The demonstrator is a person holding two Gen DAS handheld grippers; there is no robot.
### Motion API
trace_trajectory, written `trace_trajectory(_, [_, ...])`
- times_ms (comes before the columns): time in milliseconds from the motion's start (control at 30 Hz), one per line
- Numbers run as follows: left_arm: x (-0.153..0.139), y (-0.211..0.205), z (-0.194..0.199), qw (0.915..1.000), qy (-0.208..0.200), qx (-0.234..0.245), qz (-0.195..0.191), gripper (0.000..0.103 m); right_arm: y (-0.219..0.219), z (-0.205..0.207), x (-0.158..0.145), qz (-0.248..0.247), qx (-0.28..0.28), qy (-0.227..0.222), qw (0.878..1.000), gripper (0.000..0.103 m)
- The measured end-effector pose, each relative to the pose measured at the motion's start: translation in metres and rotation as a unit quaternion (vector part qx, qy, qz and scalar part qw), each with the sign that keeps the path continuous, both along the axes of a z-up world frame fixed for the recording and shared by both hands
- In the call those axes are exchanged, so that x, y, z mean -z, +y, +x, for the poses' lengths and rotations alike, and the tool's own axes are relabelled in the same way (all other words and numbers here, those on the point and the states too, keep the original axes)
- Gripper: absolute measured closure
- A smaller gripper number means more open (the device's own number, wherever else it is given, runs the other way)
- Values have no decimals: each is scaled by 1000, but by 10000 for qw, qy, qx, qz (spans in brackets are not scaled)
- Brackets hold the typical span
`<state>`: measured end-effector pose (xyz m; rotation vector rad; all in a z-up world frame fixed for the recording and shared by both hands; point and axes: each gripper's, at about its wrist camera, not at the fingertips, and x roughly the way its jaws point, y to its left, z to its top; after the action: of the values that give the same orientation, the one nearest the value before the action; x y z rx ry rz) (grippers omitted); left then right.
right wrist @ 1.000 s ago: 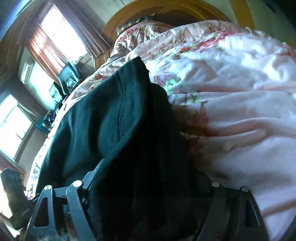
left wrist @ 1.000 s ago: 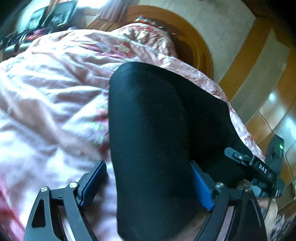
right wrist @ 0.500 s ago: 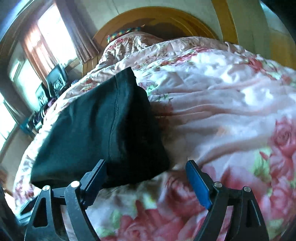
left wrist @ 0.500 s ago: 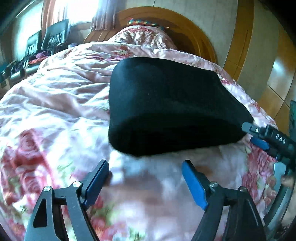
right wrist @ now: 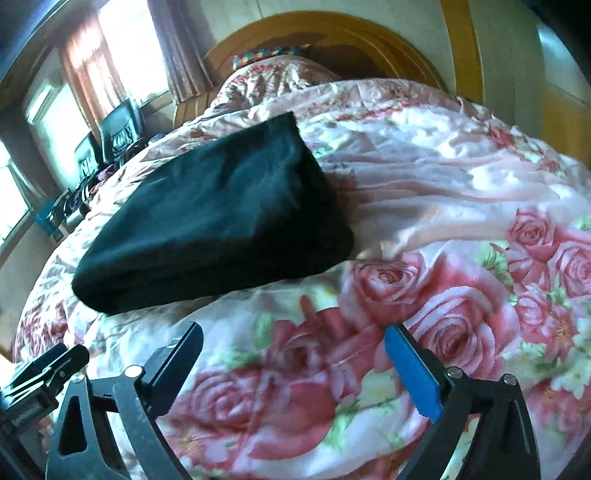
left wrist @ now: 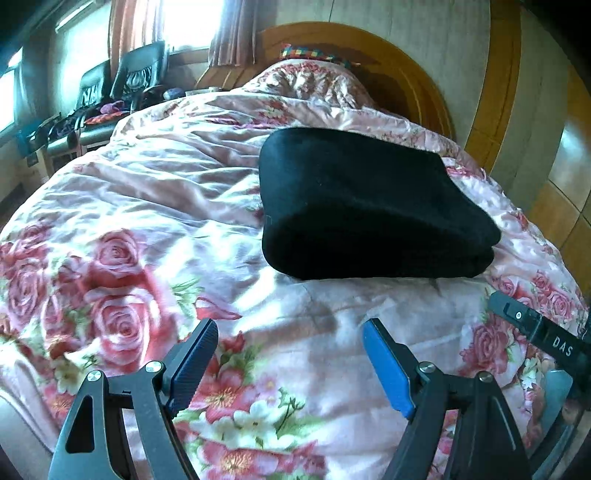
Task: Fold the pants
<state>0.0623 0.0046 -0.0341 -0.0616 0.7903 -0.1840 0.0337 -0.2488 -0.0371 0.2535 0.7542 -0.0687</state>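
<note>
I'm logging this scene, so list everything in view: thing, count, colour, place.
folded pants: one, black, lying on the quilt, mid-bed, touched by neither claw
quilt: one, pink with red roses, covering the bed
headboard: one, orange-brown wood, arched, at the far end of the bed
striped cloth: one, multicoloured, at the top of the bedding by the headboard
chairs: two, black, beside the bed under the window
curtains: brownish-pink, at the window
left claw: one, black with blue pads, open, above the quilt, short of the pants
right claw: one, same colours, open, above the quilt

Sunlit window (left wrist: 192, 22), wooden headboard (left wrist: 417, 92)
</note>
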Motion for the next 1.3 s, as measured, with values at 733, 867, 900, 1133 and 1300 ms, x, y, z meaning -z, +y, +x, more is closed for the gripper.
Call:
trace_trajectory(733, [-44,-6,-56,9963,-733,-383,222,21,46,-57,-52,-798,-184,-613,9948,0])
trace_trajectory(867, [-42,-5,-55,9967,-687,-373,212,21,42,-57,-51,-774,-96,-623,9950,0])
trace_trajectory(900, [-42,-5,-56,9967,-689,-379,215,21,41,-57,-50,-760,-87,-622,9951,0])
trace_trajectory(1133, [-40,-6,-56,9970,-658,-335,228,21,39,-55,-45,-680,-129,-515,9963,0])
trace_trajectory(1300, [-40,-6,-55,9972,-628,-348,220,21,39,-55,-45,-667,-127,-503,9964,0])
